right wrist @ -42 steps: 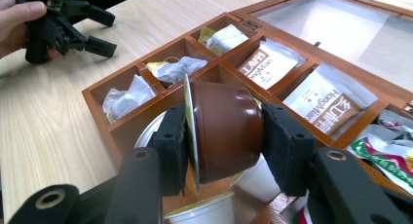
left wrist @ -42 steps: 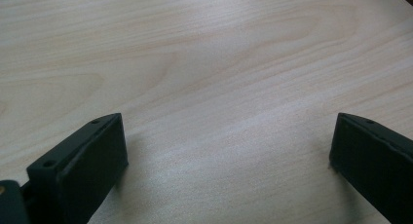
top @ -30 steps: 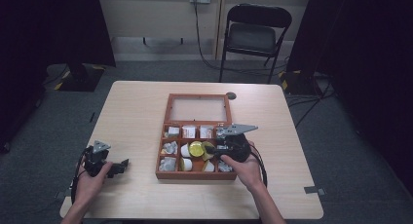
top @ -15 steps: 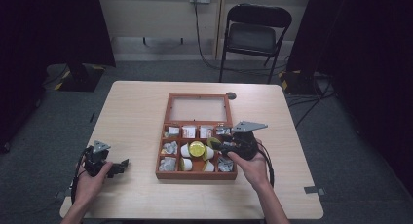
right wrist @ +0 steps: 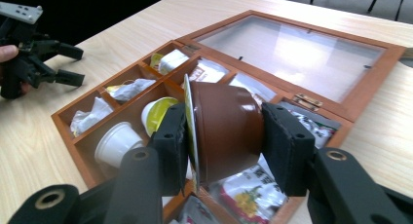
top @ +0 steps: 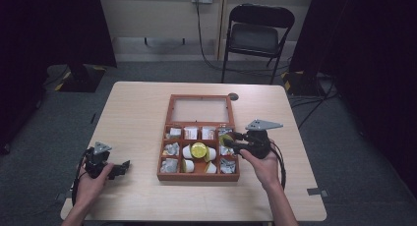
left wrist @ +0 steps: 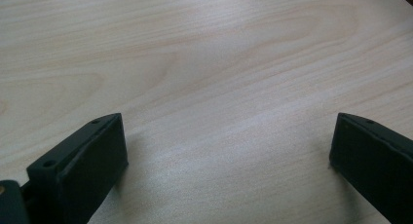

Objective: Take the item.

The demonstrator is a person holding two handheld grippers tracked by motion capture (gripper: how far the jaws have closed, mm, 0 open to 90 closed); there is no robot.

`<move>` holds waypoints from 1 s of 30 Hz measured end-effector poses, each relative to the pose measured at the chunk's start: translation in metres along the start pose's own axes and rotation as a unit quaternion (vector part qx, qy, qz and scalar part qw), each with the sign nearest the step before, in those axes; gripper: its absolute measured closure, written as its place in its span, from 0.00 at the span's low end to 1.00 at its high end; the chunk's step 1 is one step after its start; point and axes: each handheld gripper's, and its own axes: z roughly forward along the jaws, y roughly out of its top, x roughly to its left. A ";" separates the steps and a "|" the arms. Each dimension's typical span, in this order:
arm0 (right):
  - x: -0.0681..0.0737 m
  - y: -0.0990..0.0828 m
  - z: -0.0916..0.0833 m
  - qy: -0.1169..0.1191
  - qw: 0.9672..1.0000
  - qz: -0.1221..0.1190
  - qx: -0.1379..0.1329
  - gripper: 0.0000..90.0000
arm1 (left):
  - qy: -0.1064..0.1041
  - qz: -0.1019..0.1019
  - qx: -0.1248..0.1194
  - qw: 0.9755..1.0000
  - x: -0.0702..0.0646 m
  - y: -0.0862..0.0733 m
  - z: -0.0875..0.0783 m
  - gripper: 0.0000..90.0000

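Right tongs (right wrist: 221, 136) (clamped on a brown pod (right wrist: 224, 131)) have withdrawn rightward from the middle of the wooden box (top: 198, 176) to its right edge, pod lifted clear.

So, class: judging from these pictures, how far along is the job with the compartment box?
Done: the wooden compartment box lies open, its glass lid folded back.

In hand: the right tongs are shut on a brown foil-lidded capsule, held over the box's right side.

Left: several white and yellow capsules lie in the middle compartments. The left tongs are open over bare table.
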 end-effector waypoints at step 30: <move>-0.061 -0.039 -0.010 -0.066 0.995 0.073 0.021 0.61 | 0.000 0.000 0.000 1.000 0.000 0.000 0.000 0.00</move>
